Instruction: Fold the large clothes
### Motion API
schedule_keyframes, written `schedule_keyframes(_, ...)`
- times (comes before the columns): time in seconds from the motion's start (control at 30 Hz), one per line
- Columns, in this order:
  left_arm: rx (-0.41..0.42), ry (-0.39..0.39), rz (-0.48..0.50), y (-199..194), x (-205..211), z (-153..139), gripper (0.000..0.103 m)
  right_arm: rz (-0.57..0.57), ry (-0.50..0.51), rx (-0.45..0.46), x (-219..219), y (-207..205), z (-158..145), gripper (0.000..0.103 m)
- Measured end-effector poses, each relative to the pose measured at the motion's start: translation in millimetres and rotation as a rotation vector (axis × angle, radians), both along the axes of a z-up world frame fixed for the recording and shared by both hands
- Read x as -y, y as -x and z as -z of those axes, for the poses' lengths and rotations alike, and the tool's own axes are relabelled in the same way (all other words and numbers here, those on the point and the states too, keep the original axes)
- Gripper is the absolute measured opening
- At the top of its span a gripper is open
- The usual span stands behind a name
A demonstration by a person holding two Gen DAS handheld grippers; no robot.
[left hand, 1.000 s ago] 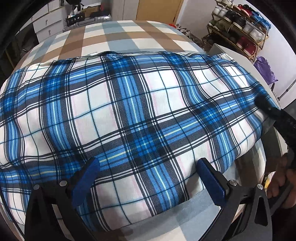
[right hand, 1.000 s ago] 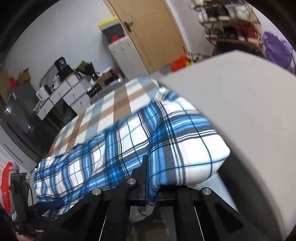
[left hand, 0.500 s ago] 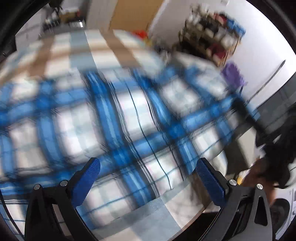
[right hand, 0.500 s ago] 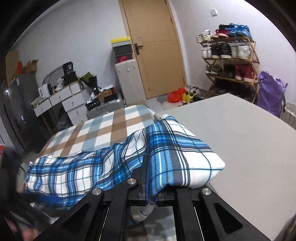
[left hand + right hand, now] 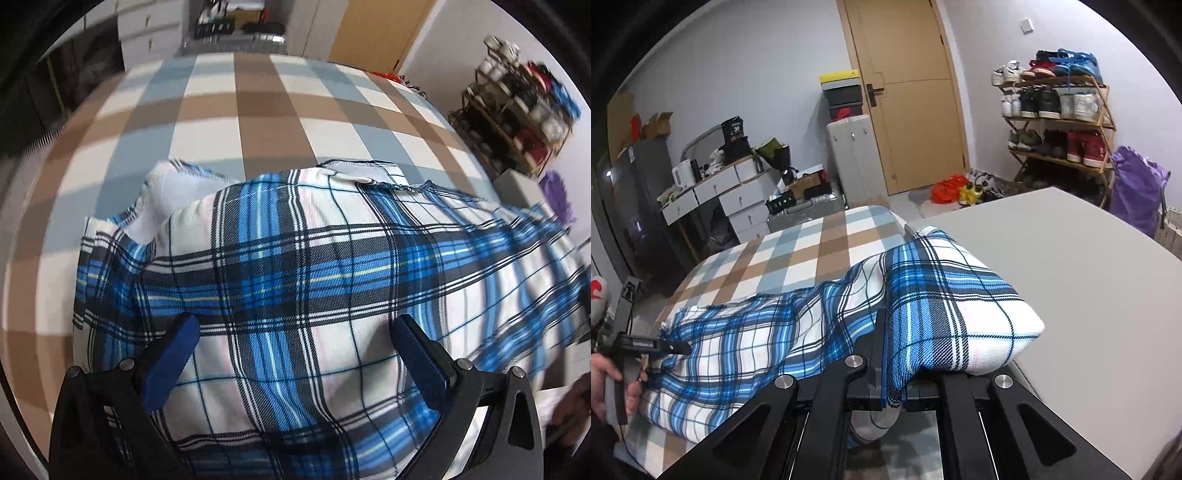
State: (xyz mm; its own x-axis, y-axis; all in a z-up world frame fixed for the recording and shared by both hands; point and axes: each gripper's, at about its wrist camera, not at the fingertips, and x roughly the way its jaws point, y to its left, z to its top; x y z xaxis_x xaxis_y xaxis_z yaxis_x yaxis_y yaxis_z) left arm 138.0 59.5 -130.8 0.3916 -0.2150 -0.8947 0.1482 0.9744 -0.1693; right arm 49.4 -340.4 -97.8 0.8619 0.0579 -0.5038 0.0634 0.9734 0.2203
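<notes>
Bed [image 5: 258,122] under a checked cover, running ahead of both claws and bearing the cloth. Blue plaid cloth [image 5: 295,280] spread across the near end, directly below and ahead of the left claw [image 5: 295,354], bunched and lifted at the right claw [image 5: 886,369]. Looks soft, light and limp: likely to sag and crease wherever unsupported, not slippery, not fragile. Best taken at an edge or corner, so the hem stays straight; the stitched far edge and the loose corner ahead-left of the left claw seem good spots. Left claw: blue fingers [image 5: 173,354] wide apart, holding nothing, hovering over the cloth. Right claw: clamped together on a pinched fold, cloth draping over its right side.
</notes>
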Motion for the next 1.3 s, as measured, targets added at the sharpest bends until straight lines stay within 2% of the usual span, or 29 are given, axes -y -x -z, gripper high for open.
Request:
schedule_keyframes(0.07,0.009,-0.046,-0.005,3,7,0,0.101,-0.007,0.022,-0.009,-4,-2,2,0.004)
schedule_keyframes(0.2,0.018,-0.028,-0.025,11,5,-12,0.101,-0.017,0.023,-0.047,-4,-6,10,0.004)
schedule_keyframes(0.3,0.07,-0.088,-0.023,34,4,-24,0.101,-0.018,-0.011,-0.061,2,-6,13,0.004)
schedule_keyframes(0.37,0.068,-0.157,-0.007,42,3,-14,0.101,-0.019,-0.028,-0.063,4,-6,14,0.004)
schedule_keyframes(0.47,0.003,-0.176,0.032,31,2,12,0.101,-0.021,-0.043,-0.059,4,-5,12,0.004)
schedule_keyframes(0.67,0.002,-0.2,0.022,34,15,13,0.101,-0.031,-0.091,0.029,3,1,-13,0.003)
schedule_keyframes(0.73,-0.007,-0.187,0.03,33,20,13,0.101,-0.034,-0.094,0.043,5,1,-21,0.003)
schedule_keyframes(0.97,-0.007,-0.18,0.106,34,59,13,0.101,-0.073,0.01,0.086,-5,-2,-65,0.003)
schedule_keyframes(1.1,-0.005,-0.109,0.195,36,87,10,0.101,-0.146,0.092,0.13,-37,-1,-99,0.003)
schedule_keyframes(1.17,-0.033,0.01,0.249,36,90,4,0.101,-0.207,0.159,0.15,-68,0,-107,0.003)
schedule_keyframes(1.2,-0.078,0.118,0.276,33,85,0,0.101,-0.25,0.195,0.156,-87,0,-109,0.003)
schedule_keyframes(1.27,-0.129,0.261,0.279,29,66,-13,0.101,-0.325,0.241,0.161,-121,2,-108,0.003)
schedule_keyframes(1.3,-0.121,0.338,0.262,29,44,-26,0.101,-0.361,0.257,0.16,-136,3,-106,0.003)
